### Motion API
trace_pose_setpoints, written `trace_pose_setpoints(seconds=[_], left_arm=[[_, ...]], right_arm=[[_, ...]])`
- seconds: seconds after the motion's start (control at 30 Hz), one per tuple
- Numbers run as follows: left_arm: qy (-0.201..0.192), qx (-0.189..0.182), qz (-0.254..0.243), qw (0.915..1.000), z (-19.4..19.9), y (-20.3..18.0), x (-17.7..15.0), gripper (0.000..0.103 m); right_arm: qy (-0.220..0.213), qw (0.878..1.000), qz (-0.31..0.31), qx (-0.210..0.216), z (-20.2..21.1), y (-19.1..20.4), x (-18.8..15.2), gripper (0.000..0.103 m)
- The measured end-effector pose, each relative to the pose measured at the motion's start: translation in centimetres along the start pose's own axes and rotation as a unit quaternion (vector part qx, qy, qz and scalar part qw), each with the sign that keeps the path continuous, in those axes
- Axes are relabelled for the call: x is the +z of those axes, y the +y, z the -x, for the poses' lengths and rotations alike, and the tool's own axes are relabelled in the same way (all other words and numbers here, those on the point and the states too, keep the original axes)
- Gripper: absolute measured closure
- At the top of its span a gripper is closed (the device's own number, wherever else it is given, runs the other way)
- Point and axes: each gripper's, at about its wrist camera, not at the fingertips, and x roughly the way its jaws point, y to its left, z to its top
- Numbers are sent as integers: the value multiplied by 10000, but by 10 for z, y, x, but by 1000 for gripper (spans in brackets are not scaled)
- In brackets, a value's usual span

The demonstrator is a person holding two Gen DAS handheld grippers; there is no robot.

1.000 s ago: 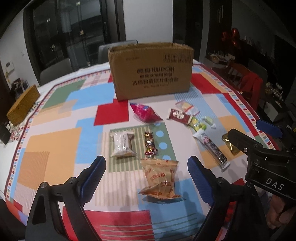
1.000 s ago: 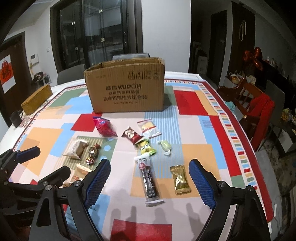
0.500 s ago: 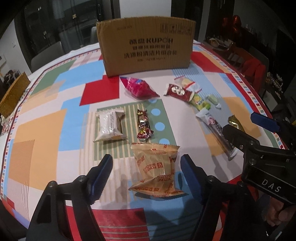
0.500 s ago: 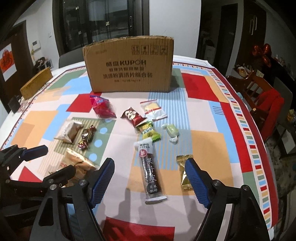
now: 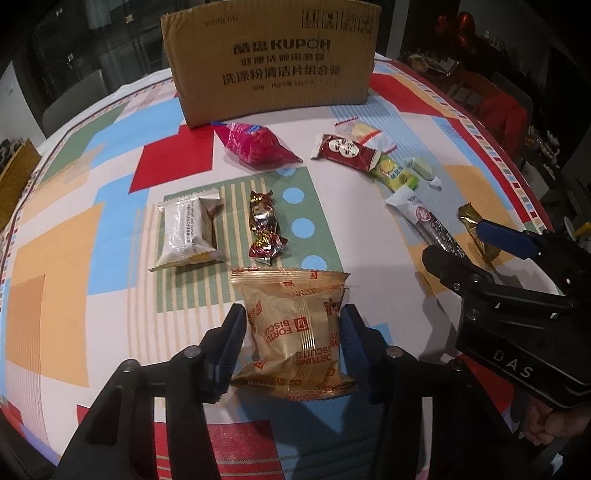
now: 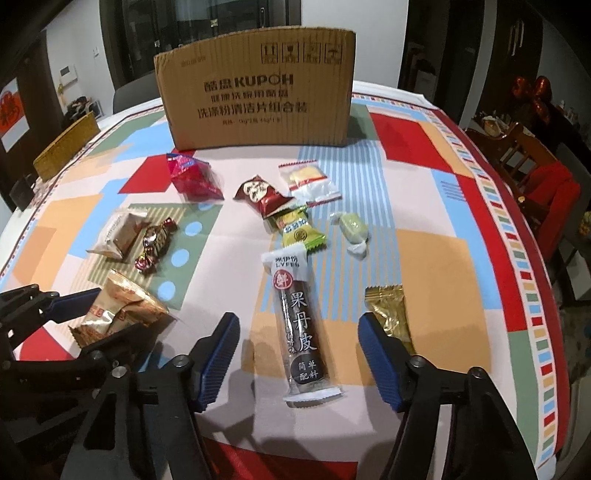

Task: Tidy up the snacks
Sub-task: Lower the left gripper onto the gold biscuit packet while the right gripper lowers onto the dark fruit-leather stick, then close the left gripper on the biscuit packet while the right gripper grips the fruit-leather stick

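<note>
A round table under a patchwork tablecloth point(image 6: 424, 254) of red, blue, orange and green blocks fills the room's middle. Dark glass doors point(image 6: 207, 22) and a white wall point(image 6: 376, 37) stand behind it. A grey chair point(image 5: 72, 98) sits at the far side, a wooden chair point(image 6: 517, 151) with red cloth at the right.
</note>
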Motion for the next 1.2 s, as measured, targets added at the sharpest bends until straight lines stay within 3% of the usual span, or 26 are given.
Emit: trace_pose_setpoints(seconds=[0.17,0.27,0.37,0.43,1.2], left_arm=[[61,-87,0,9999,-2,0,0,53],[67,-116,15,9999,-2,0,0,58],[60,-153,50,9999,-2,1,0,59],[39,-165,66,9998,-1,2,0,60],[-487,19,138,9987,35,21,14,61]], right_arm=[[143,9999,-46,23,-9,1,-2,45],[204,9997,-86,34,-13,0,-3,57],[184,9998,-85,63,-13,0,-2,76],[183,9997,-109,122,-13,-1,-2,81],[-333,9990,-249,176,28,4,22,83]])
